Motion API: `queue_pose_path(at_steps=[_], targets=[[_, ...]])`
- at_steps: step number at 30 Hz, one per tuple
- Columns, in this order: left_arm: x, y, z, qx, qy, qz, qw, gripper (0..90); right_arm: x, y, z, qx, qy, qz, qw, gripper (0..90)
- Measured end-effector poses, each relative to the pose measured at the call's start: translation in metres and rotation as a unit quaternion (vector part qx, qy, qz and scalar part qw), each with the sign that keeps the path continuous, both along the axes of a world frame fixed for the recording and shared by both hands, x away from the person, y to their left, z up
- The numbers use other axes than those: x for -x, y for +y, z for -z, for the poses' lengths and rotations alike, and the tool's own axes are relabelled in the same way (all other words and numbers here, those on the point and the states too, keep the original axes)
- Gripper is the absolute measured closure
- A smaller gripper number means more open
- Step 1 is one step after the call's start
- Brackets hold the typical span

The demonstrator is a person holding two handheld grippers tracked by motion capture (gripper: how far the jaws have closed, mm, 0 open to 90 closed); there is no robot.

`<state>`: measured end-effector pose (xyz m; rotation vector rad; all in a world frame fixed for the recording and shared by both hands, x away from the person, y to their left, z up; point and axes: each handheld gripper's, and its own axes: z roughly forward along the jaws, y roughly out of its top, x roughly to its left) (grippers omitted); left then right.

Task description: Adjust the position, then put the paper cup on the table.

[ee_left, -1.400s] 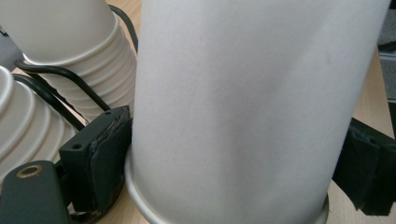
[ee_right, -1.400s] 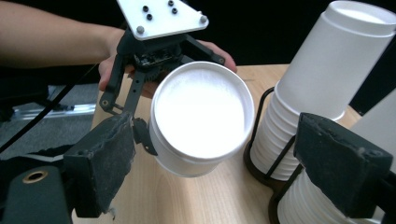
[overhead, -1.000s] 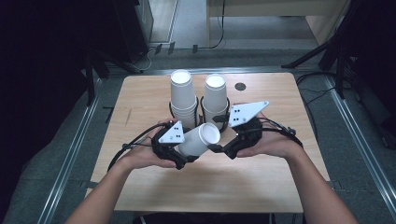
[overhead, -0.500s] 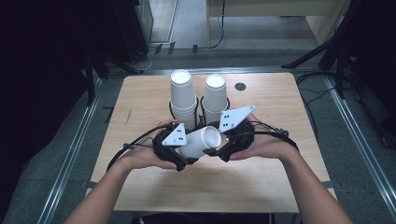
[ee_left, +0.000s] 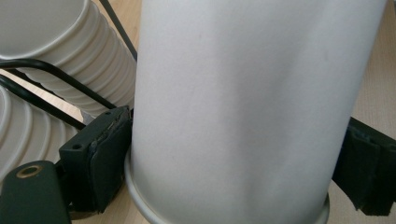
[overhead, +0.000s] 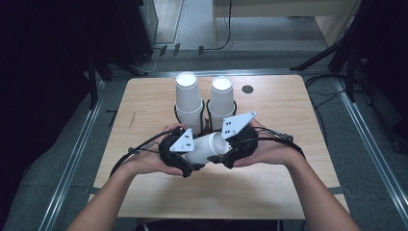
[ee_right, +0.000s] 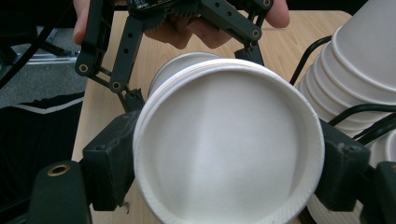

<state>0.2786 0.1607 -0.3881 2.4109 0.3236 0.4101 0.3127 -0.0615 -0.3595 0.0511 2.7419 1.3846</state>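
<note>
Both hand-held grippers — left (overhead: 192,156), right (overhead: 226,153) — clamp one empty paper cup (overhead: 208,148) lying sideways.

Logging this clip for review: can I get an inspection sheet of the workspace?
Surface: wooden table, small dark round mark near far edge.
Job's things: two stacks of white paper cups in a black wire holder; one nested cup pair held sideways between both grippers.
Clutter: nothing seen.
Grippers: left gripper and right gripper, jaws pressed on the cup pair.
Cables: black cable trails from each gripper.
Surroundings: grey floor, metal rails, dark stands.
</note>
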Motion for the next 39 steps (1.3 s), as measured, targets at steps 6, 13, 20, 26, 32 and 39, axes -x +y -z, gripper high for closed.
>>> queue_pose_path(at_steps=[6, 13, 20, 26, 32, 39], targets=[[0.000, -0.002, 0.001, 0.001, 0.000, 0.001, 1.0000, 8.9, 0.001, 0.001, 0.001, -0.001, 0.002, -0.004, 1.0000, 22.3], [0.001, -0.002, 0.001, 0.010, 0.003, -0.003, 0.9999, 7.0, 0.002, -0.001, 0.001, -0.004, 0.002, -0.002, 1.0000, 23.3], [0.000, 0.002, -0.002, 0.031, 0.004, -0.020, 0.9993, 5.2, 0.002, -0.006, -0.003, -0.017, -0.006, 0.002, 0.9998, 23.3], [-0.001, 0.014, -0.003, 0.058, 0.006, -0.034, 0.9977, 3.9, 0.000, -0.015, -0.006, -0.029, -0.011, 0.019, 0.9993, 23.3], [-0.002, 0.025, -0.002, 0.087, 0.009, -0.047, 0.9951, 2.8, -0.001, -0.025, -0.007, -0.040, -0.011, 0.026, 0.9988, 23.5], [-0.003, 0.037, -0.006, 0.138, 0.016, -0.062, 0.9883, 2.1, -0.003, -0.033, -0.009, -0.059, -0.008, 0.032, 0.9977, 23.7]])
